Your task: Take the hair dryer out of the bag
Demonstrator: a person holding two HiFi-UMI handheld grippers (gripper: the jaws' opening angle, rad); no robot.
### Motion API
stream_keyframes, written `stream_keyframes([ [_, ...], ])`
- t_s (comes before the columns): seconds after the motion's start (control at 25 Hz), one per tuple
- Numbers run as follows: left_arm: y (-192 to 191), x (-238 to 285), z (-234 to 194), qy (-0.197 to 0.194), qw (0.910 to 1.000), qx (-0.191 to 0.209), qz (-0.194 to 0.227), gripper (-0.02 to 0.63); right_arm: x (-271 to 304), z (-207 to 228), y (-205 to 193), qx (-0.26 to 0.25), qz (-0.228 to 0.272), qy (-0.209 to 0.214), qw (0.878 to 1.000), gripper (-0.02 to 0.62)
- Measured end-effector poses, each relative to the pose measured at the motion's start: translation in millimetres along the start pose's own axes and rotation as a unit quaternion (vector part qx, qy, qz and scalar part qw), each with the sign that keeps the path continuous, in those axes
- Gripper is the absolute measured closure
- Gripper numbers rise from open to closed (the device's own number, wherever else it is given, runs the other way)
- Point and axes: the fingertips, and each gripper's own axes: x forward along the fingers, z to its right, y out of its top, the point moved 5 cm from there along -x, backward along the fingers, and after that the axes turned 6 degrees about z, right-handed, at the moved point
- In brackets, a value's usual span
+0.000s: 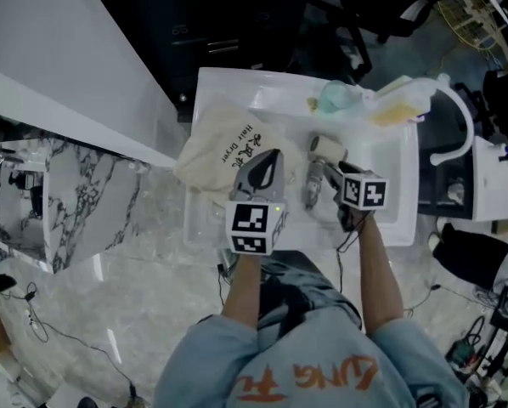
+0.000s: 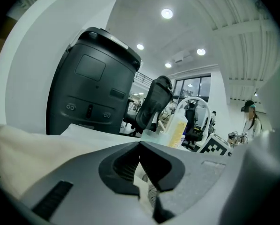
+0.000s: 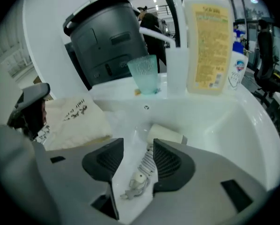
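My left hand-held gripper (image 2: 140, 143) is clenched on the cream cloth bag (image 1: 213, 147). My right hand-held gripper (image 3: 138, 143) stands released above the cream hair dryer (image 3: 165, 134) in the white sink (image 3: 219, 121).

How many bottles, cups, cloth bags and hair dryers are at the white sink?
Bottles: 2 (tall clear plastic bottle of yellow liquid; small white pump bottle)
Cups: 1 (pale green translucent plastic cup)
Bags: 1 (cream cloth bag)
Hair dryers: 1 (cream plastic hair dryer)
Total: 5
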Motion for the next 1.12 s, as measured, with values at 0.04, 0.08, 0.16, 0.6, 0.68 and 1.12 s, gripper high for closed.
stream_keyframes([
  [0.04,2.1,-0.7,5.1,0.000,1.0000,0.005,0.002,0.604,-8.0,-2.0,7.0,0.001,0.018,0.006,1.000,0.405],
  [0.08,4.7,-1.0,9.8,0.000,0.9999,0.011,0.005,0.603,-16.2,-4.4,14.4,0.003,0.036,0.011,0.999,0.425],
  [0.16,15.3,-0.6,18.5,0.000,0.9996,0.027,0.013,0.604,-32.4,-10.2,31.9,0.009,0.073,0.023,0.997,0.455],
  [0.6,111.0,0.3,63.2,0.009,0.9877,0.116,0.105,0.603,-122.4,-56.0,122.1,0.002,0.289,0.111,0.951,0.597],
  [0.68,128.9,2.1,67.0,0.012,0.9846,0.123,0.123,0.604,-135.9,-60.7,139.3,-0.008,0.317,0.112,0.942,0.597],
  [1.12,171.0,0.1,80.2,0.065,0.9712,0.158,0.166,0.604,-204.6,-86.8,204.2,-0.149,0.437,0.019,0.887,0.598],
])
